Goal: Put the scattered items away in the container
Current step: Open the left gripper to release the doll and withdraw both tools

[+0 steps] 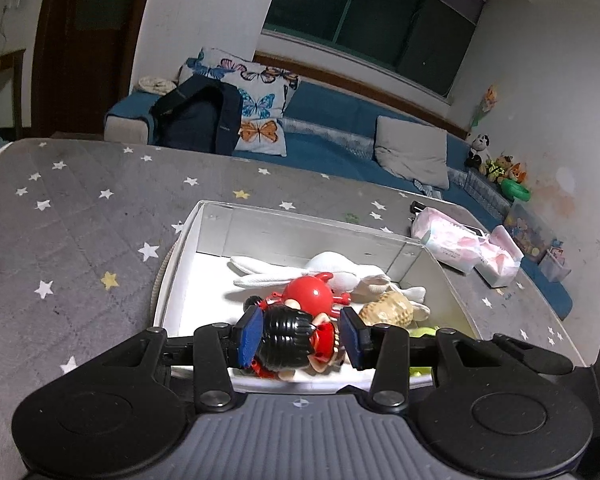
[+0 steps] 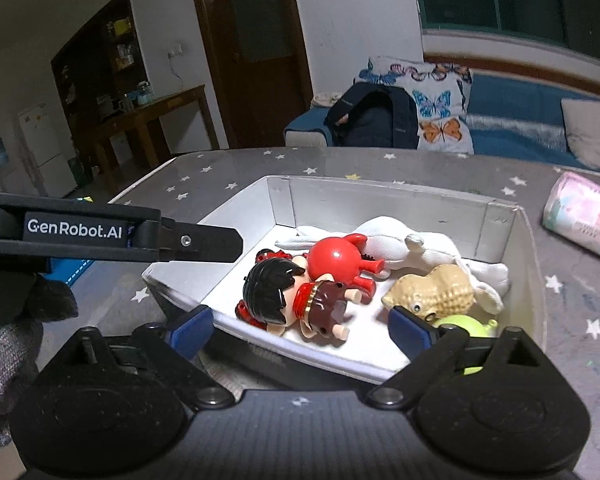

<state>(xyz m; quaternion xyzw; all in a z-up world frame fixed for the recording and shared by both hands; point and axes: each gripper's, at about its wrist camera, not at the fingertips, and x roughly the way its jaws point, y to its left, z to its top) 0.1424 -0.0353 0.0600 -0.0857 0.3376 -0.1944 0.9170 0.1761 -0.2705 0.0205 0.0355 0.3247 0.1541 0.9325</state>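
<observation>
A white box (image 1: 188, 240) (image 2: 280, 200) sits on the grey star-patterned cover. Inside lie a white plush rabbit (image 1: 332, 270) (image 2: 384, 244), a red round toy (image 1: 310, 292) (image 2: 334, 258), a tan peanut toy (image 1: 388, 310) (image 2: 436, 288) and a green toy (image 2: 466, 326). A black-haired doll in red (image 1: 288, 344) (image 2: 288, 296) lies on the box floor. My left gripper (image 1: 302, 338) hangs over the box with its blue pads either side of the doll, apart from it, open. My right gripper (image 2: 302, 326) is open and empty at the box's near edge.
A pink tissue pack (image 1: 464, 246) (image 2: 584, 212) lies on the cover right of the box. My left gripper's body (image 2: 112, 236) crosses the right wrist view at left. A blue sofa (image 1: 340, 144) with cushions and a dark bag stands behind.
</observation>
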